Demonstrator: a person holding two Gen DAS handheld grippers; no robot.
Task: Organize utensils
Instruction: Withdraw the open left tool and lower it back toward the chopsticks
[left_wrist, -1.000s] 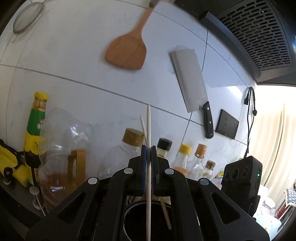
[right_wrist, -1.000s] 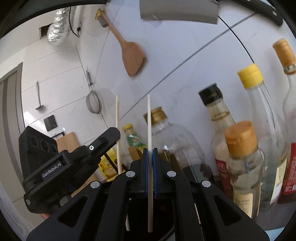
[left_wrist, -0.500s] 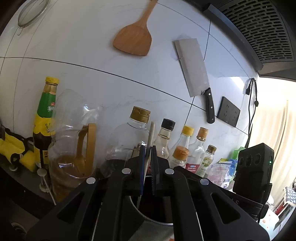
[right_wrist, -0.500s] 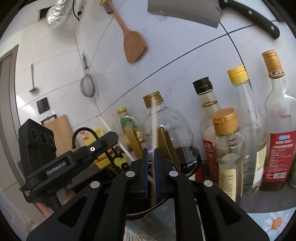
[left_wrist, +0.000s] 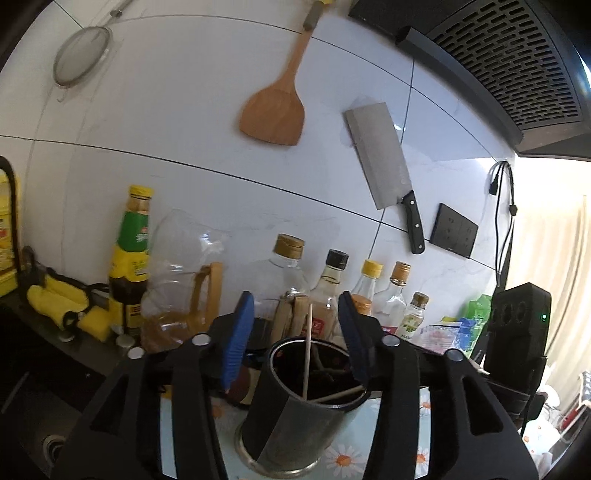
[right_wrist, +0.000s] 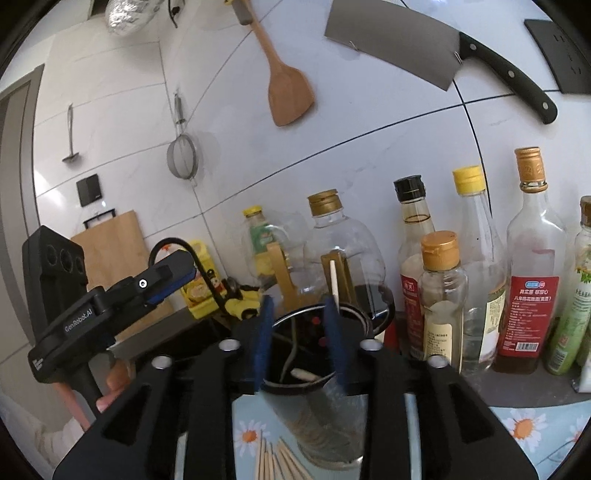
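Two chopsticks (left_wrist: 307, 354) loose in steel holder (left_wrist: 295, 424), lower centre. Light, stiff, slick; best pinched mid-shaft. Left gripper (left_wrist: 295, 332) and right gripper (right_wrist: 299, 332) jaws opening, gripping nothing. Spare chopsticks (right_wrist: 277, 461) along bottom edge.

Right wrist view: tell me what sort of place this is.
A home kitchen counter, most likely: a cleaver and wooden spatula hang on the tiled wall, and condiment bottles line up behind a metal utensil holder.
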